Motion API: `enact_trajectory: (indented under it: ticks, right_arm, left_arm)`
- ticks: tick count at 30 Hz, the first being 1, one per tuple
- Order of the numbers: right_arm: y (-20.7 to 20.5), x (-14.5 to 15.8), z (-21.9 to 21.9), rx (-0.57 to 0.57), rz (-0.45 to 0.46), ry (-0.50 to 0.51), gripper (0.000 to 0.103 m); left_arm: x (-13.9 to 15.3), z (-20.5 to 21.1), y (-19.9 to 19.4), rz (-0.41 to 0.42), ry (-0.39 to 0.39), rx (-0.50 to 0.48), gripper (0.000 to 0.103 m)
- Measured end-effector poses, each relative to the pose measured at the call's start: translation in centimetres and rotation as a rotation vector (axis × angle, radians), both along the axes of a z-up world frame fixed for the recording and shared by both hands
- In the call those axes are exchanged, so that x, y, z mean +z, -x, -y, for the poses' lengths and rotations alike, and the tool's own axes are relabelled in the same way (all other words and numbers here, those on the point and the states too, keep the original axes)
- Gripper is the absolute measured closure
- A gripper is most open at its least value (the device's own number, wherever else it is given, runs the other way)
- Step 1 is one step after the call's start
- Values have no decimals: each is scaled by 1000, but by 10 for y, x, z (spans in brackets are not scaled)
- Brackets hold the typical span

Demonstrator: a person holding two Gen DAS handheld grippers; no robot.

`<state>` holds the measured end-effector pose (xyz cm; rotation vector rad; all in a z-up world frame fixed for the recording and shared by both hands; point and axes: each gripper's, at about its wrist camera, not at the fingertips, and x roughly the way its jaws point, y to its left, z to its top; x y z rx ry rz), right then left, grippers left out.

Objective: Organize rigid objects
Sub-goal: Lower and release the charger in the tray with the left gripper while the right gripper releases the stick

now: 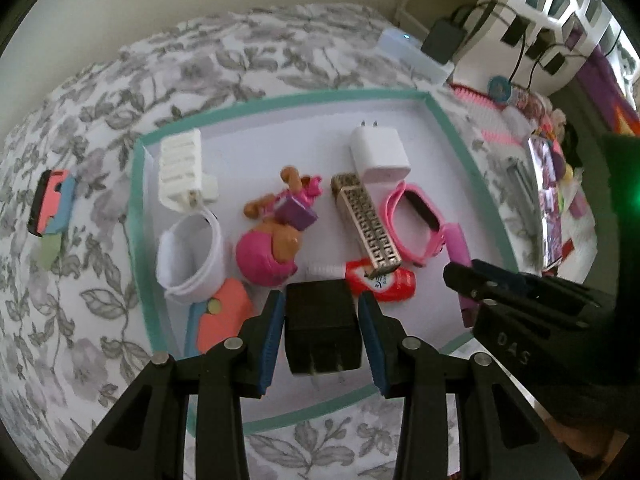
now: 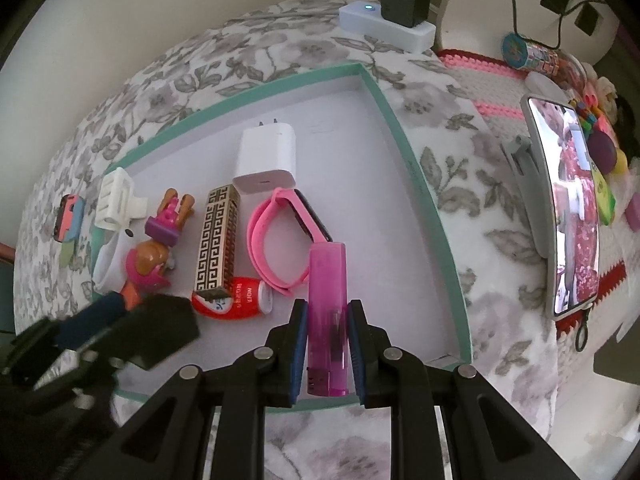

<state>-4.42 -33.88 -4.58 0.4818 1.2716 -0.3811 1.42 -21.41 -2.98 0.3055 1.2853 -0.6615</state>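
- The shallow tray (image 1: 138, 184), white inside with a teal rim, lies on a grey floral cloth (image 1: 80, 300) and carries all the small items; both grippers reach over its near edge.
- The left gripper (image 1: 322, 338) is clamped on a black plug adapter (image 1: 320, 326), matte and boxy, prongs pointing back toward the camera; it sits dead centre between the blue pads (image 1: 270, 340), low over the tray's near edge.
- The right gripper (image 2: 327, 354) is clamped on a pink lighter (image 2: 326, 316), translucent magenta and slim, running lengthwise between the fingers toward 12 o'clock, over the tray floor.
- From the left gripper, a pink dog figure (image 1: 276, 232) lies at 11 o'clock and a white band roll (image 1: 192, 256) further round at 10.
- A white charger (image 1: 380, 152) sits at 12 to 1 o'clock, prongs pointing away.
- A gold patterned case (image 1: 366, 224) lies at 1 o'clock, its near end resting on a red tube (image 1: 380, 282).
- A pink wristband (image 2: 276, 240) lies at 11 o'clock of the right gripper, just beyond the lighter's tip.
- A white hair clip (image 1: 180, 172) sits in the tray's far left corner.
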Motion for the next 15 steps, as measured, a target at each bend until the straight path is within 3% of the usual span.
enact_trajectory:
  ticks: [6,13,15]
  right_arm:
    - [-1,-4,-1,4,-29,-5,81]
    - [-4,2,-6,17,-11,23,81]
    - [-4,10,-6,14,11,44,81]
  left_arm:
    - [-1,6,5,37,-34,-28,63]
    - [-5,5,1,-3,-46,-9,60]
    - [-1,5,0,4,-41,-4,53]
